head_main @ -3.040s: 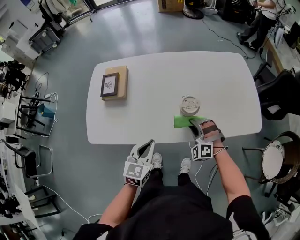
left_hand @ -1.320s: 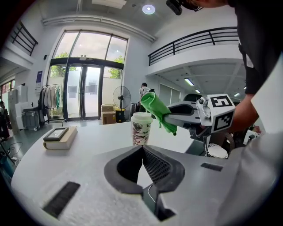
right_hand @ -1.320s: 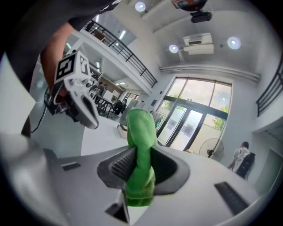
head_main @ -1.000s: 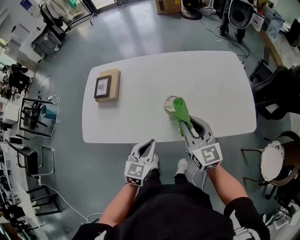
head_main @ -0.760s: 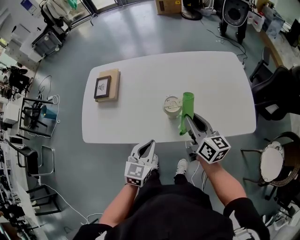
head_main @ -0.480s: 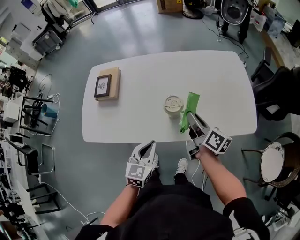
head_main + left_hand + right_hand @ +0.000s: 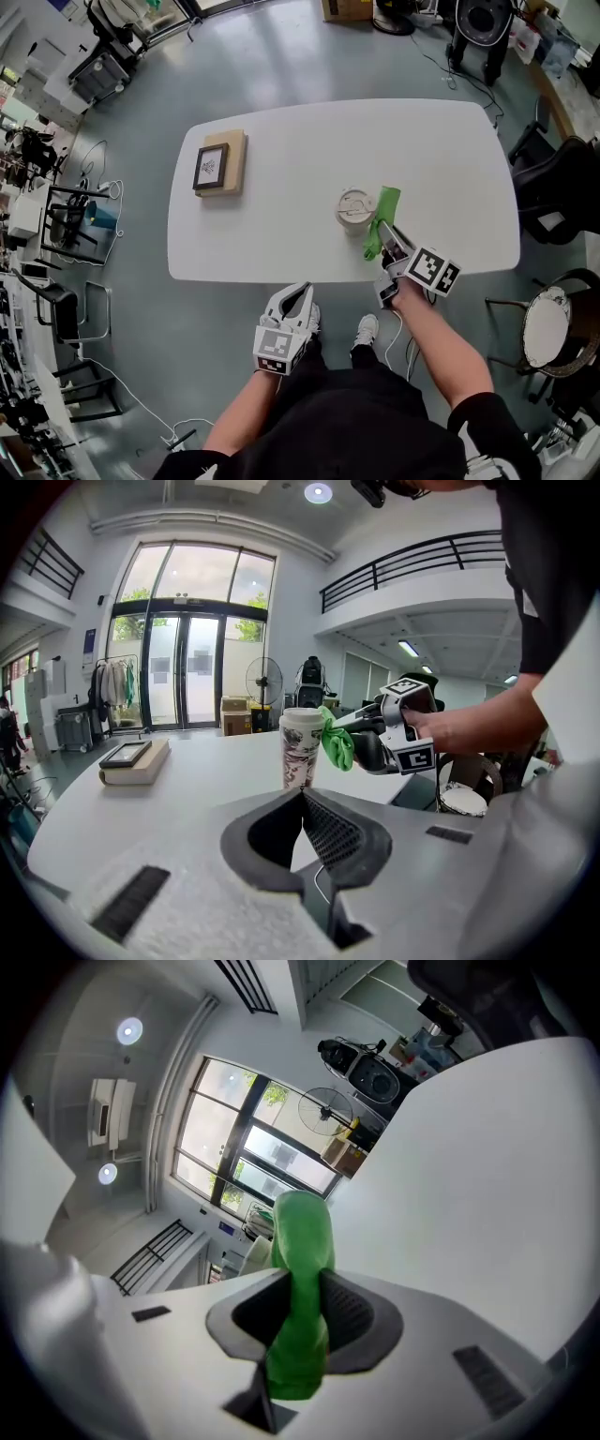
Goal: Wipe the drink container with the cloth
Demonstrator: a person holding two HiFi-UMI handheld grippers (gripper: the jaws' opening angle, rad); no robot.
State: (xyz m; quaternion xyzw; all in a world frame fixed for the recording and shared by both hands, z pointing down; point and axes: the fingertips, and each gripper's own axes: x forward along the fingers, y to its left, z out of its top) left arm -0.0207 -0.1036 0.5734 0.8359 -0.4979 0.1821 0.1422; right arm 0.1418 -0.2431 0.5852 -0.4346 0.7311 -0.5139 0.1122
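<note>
– Jaws first: what has each pair got?

– On the right gripper [image 7: 300,1309] they are clamped on a green cloth [image 7: 301,1241], a rolled length of it sticking out past the tips. On the left gripper [image 7: 304,797] they are pressed together with nothing between them.

– And where is the drink container?

– It is a lidded paper cup [image 7: 355,207] with a printed pattern, standing upright on the white table [image 7: 422,150]. The cloth's free end sits at the cup's right flank, up near the lid. From the left gripper view it looks to be touching the cup [image 7: 300,747] there, though I can't be sure how firmly.

– Is the left gripper helping?

– No. It hangs on the near side of the cup, past the table edge and well apart from it [image 7: 292,302], so nothing steadies the cup.

– Anything else nearby?

– Only a framed picture [image 7: 213,166] lying on a book [image 7: 234,164], far to the left of the cup.

– So how far along would you say this is?

– The cloth is picked up and brought to the cup, so that part is done. I judge that the wiping is at most partly done: the cloth meets one upper patch on the right, and the lid, the left flank and the lower wall appear yet to be covered. No stain or wet streak is visible to prove otherwise.
</note>
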